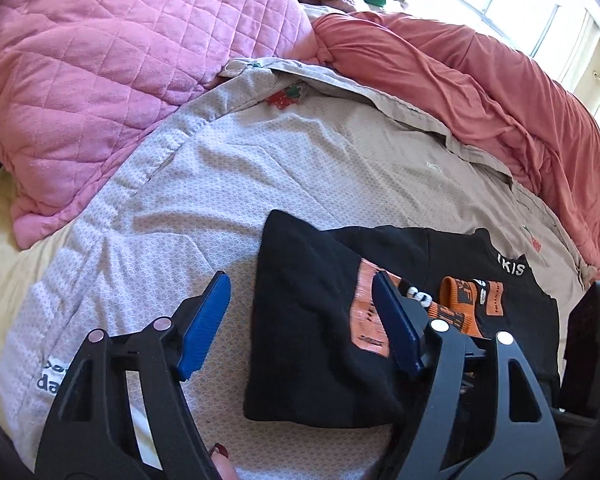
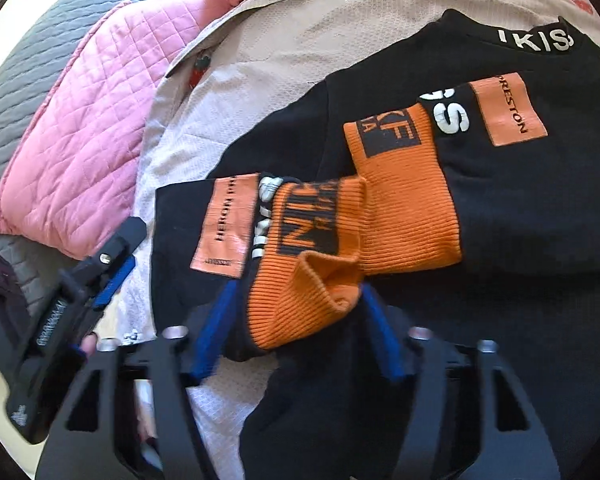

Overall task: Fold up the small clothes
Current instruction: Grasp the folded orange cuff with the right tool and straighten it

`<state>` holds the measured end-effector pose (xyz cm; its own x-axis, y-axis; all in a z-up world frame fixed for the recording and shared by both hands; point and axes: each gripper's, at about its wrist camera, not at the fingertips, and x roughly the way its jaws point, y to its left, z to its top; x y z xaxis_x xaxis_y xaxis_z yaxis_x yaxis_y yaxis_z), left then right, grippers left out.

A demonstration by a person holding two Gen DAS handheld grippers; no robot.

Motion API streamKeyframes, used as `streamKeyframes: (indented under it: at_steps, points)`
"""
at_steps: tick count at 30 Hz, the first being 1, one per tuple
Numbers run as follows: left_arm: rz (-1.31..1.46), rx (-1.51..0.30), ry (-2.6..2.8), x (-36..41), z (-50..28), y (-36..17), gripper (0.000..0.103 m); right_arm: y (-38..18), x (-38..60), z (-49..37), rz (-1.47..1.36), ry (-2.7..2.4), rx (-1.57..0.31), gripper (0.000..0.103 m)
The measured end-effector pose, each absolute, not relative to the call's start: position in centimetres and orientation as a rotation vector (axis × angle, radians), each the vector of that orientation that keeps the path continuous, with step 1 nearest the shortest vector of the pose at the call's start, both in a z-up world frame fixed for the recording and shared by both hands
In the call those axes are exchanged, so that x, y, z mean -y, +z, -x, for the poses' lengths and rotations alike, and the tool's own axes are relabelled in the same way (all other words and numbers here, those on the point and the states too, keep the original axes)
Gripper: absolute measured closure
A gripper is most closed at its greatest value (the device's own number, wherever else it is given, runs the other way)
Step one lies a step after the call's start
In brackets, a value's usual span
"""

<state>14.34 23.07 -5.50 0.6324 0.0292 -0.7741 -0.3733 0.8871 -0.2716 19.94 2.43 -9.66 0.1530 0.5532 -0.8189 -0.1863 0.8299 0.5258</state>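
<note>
Sleeve-fold step is being done: black top [image 1: 320, 320] is lying mid-bed at 6 o'clock, its orange cuff [image 2: 304, 280] being clamped by right gripper [image 2: 296, 328], left gripper [image 1: 300, 320] being held open; cuff needs laying across.

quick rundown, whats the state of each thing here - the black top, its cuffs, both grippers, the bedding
black top: partly folded, lying on the bed
orange cuff: between the right gripper's pads, bunched
other orange cuff: lying flat on the top
right gripper: around the cuff, grip unclear
left gripper: open, holding nothing
pink quilt: rumpled, pushed aside
</note>
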Motion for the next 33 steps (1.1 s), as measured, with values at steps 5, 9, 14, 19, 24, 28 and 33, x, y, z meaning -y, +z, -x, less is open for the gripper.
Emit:
streamKeyframes:
  at_steps: [5, 9, 14, 19, 24, 28, 33]
  points:
    - [0.429, -0.856, 0.244, -23.1, -14.4, -5.4, 0.038, -7.9, -2.7, -19.1, -0.275, 0.643, -1.218, 0.089]
    - [0.428, -0.85, 0.245, -23.1, -14.4, -5.4, 0.037, -5.7, -1.7, -19.2, -0.24, 0.659, -1.134, 0.095]
    - [0.418, -0.831, 0.223, -22.6, -14.7, -5.7, 0.037, -2.4, 1.8, -19.9, -0.199, 0.615, -1.004, 0.095]
    - [0.4, -0.827, 0.178, -21.4, -15.2, -5.9, 0.037, -0.7, 6.9, -21.4, -0.181, 0.518, -0.938, 0.096]
    - [0.369, -0.813, 0.109, -19.6, -15.7, -5.9, 0.037, -1.1, 12.0, -23.0, -0.163, 0.379, -0.929, 0.096]
    - [0.328, -0.788, 0.058, -17.8, -16.0, -5.8, 0.037, -1.3, 15.1, -23.2, -0.121, 0.293, -0.895, 0.096]
    - [0.248, -0.725, -0.046, -14.3, -17.1, -5.1, 0.037, -1.6, 17.7, -23.3, -0.103, 0.229, -0.881, 0.096]
